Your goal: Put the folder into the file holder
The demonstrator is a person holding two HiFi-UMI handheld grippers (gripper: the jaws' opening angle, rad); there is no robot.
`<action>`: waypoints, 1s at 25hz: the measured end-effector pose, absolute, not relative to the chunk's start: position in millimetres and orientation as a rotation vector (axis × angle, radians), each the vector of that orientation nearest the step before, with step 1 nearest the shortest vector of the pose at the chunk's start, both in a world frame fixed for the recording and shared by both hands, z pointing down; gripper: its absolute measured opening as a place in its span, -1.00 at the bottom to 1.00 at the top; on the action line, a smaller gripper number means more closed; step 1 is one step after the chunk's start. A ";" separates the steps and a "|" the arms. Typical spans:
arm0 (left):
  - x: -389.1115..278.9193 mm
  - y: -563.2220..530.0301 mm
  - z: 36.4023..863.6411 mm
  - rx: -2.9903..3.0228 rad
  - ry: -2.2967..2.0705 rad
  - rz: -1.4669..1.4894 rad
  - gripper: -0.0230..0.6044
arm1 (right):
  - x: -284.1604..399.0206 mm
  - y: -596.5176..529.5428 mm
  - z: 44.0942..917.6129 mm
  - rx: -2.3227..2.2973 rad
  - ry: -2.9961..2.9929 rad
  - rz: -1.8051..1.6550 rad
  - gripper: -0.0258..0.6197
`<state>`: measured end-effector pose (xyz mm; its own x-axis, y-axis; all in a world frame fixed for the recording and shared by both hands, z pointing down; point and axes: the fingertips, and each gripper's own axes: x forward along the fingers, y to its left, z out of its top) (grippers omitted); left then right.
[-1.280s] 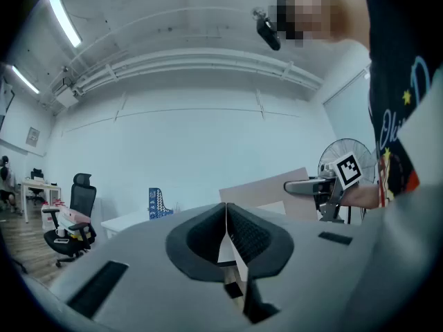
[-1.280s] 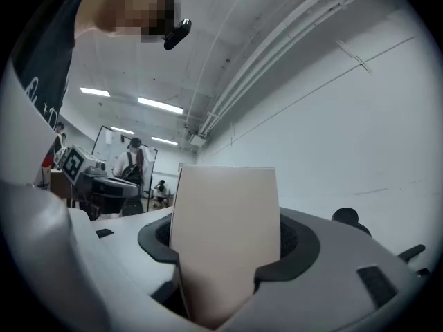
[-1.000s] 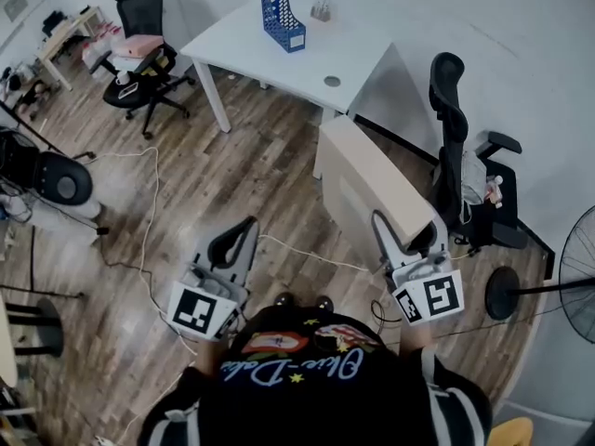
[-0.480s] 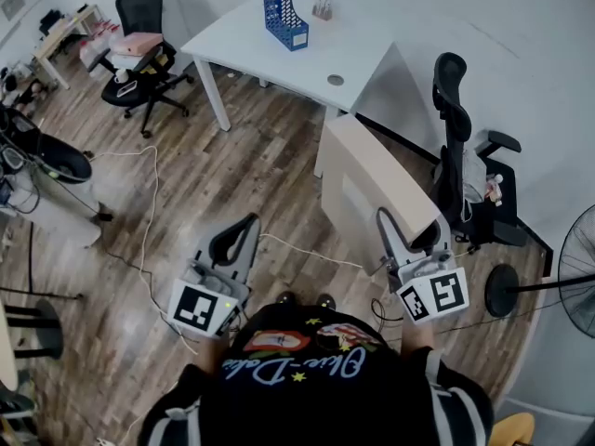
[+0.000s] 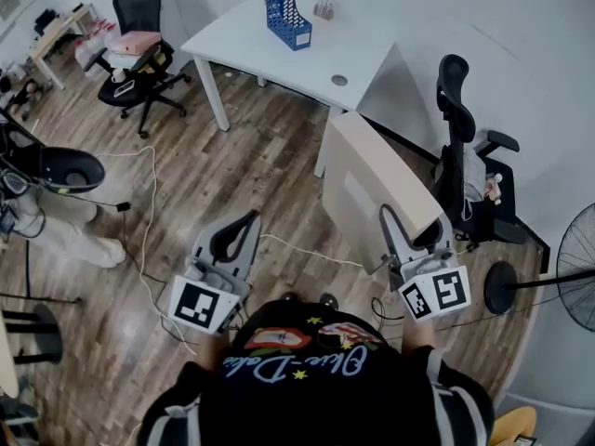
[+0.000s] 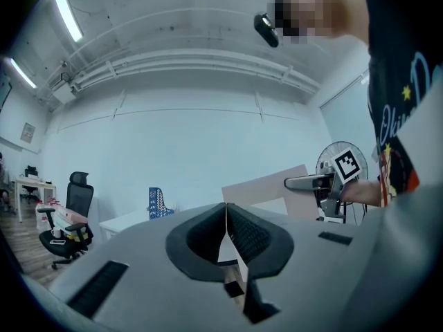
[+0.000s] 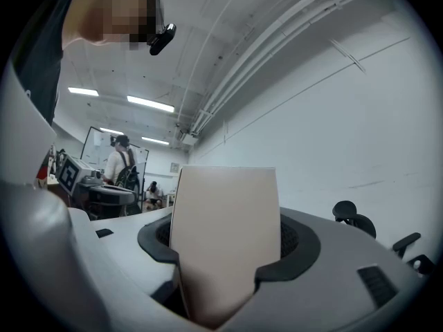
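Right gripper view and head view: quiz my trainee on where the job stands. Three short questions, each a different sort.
1. True or false: the right gripper is shut on the beige folder.
2. Fill in: the left gripper's fingers are ___, with nothing between them.
3. The blue file holder stands: A) on the white desk; B) in the left gripper; C) on the folder.
Key: 1 true; 2 shut; 3 A.

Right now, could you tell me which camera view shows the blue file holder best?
The head view: the file holder stands unobstructed on the white desk. The left gripper view shows it small and distant; the right gripper view misses it.
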<state>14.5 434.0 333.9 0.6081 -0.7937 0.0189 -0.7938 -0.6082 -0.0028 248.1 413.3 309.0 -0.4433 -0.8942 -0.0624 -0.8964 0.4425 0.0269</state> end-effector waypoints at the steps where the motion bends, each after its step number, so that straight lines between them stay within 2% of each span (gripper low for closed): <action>1: 11.9 432.7 334.2 2.814 -1.382 0.029 -0.91 | 245.4 413.2 308.9 -1.642 2.633 0.087 -0.08; 25: -32.3 419.4 344.6 2.849 -1.303 -0.019 -0.91 | 209.4 422.3 305.1 -1.741 2.561 0.099 -0.08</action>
